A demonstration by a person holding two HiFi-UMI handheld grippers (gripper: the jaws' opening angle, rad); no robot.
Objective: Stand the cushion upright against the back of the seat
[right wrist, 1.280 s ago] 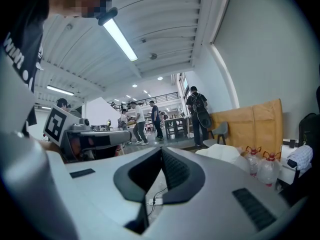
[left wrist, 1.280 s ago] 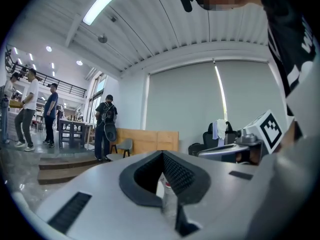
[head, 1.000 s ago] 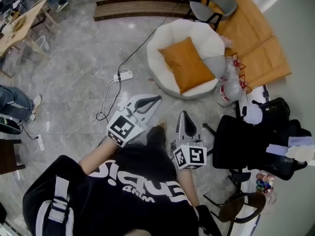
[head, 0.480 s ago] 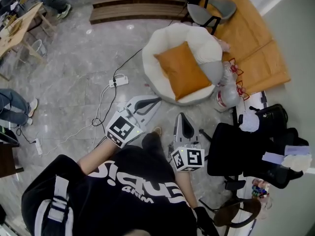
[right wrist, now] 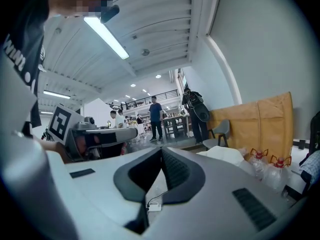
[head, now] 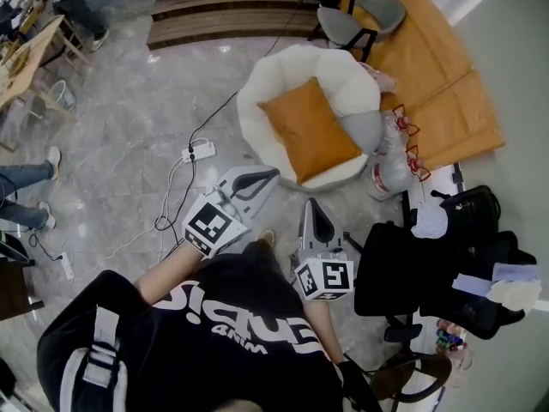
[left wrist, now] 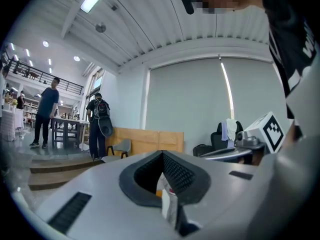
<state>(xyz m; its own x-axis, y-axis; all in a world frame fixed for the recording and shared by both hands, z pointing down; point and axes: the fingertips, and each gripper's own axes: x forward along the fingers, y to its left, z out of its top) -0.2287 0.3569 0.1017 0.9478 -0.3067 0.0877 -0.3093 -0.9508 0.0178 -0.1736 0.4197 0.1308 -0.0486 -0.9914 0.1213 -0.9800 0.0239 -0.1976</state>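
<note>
An orange cushion lies flat and tilted on the round white seat, in the upper middle of the head view. My left gripper is held level over the floor, short of the seat's near rim, shut and empty. To its right my right gripper is also shut with nothing in it, farther from the seat. In the left gripper view the jaws are pressed together, with a sliver of orange past them. In the right gripper view the jaws are closed, and the white seat lies ahead to the right.
A power strip with cables lies on the marble floor left of the seat. Water bottles stand at the seat's right. A black office chair loaded with things is at the right, a grey chair and wooden steps behind. People stand far left.
The seat and cushion have come closer and slid left and down in the head view as both grippers are carried toward them. Both stay shut.
</note>
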